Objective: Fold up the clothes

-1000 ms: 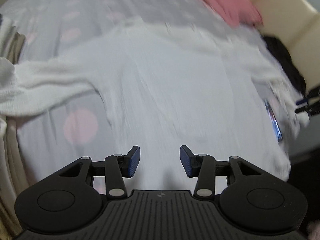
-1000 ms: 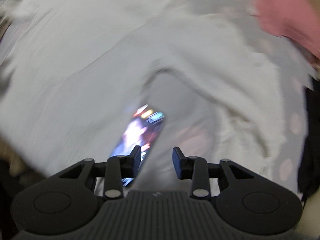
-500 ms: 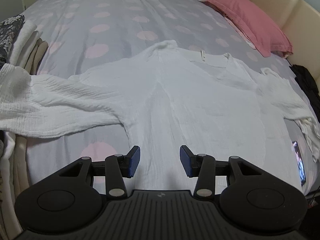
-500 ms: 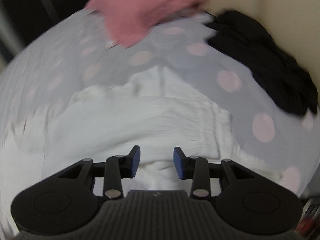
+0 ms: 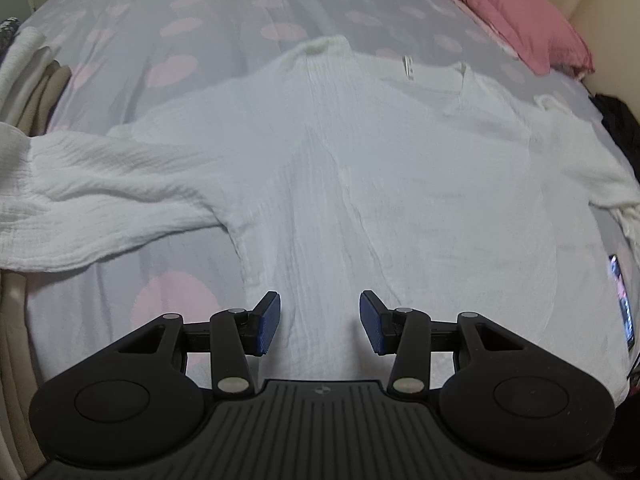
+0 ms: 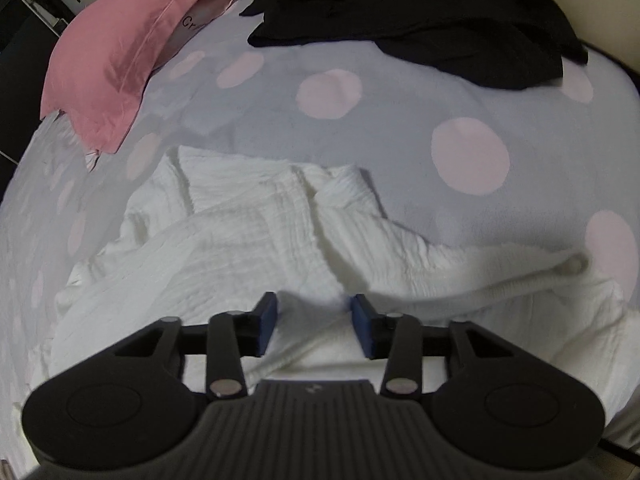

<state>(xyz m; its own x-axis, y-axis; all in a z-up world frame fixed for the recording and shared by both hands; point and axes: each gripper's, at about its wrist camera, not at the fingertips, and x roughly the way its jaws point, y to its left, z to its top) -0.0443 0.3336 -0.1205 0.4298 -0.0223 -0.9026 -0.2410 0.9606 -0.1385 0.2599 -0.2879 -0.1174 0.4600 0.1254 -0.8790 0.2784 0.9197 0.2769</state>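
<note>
While both tongs point down at the bed, findings are as follows.
Bed: duvet cover [image 5: 224, 12], grey with pink dots, carries all items noted.
White garment [image 5: 380, 168]: long-sleeved top of crinkled fabric, spread flat across the middle of the bed, neckline toward the far side.
Left sleeve [image 5: 100, 200]: stretched outward to the bed's left edge, reaching a stack of folded textiles [image 5: 28, 76].
Right sleeve [image 6: 280, 232]: bunched and creased in the right wrist view, cuff end pointing toward the pillow.
Left tongs [image 5: 319, 322]: jaws partly apart, nothing between the pads, poised above the garment's lower body near the hem; contact with the fabric cannot be confirmed.
Right tongs [image 6: 313, 326]: jaws closing, a raised fold of the white garment between them; pads not seen pressing on the fabric.
Pink pillow [image 6: 120, 48]: at the head of the bed, well apart from the garment.
Black clothing [image 6: 432, 20]: heaped near the bed frame, apart from the white garment.
Phone [image 5: 622, 300]: lit screen, lying just beside the garment's right edge.
</note>
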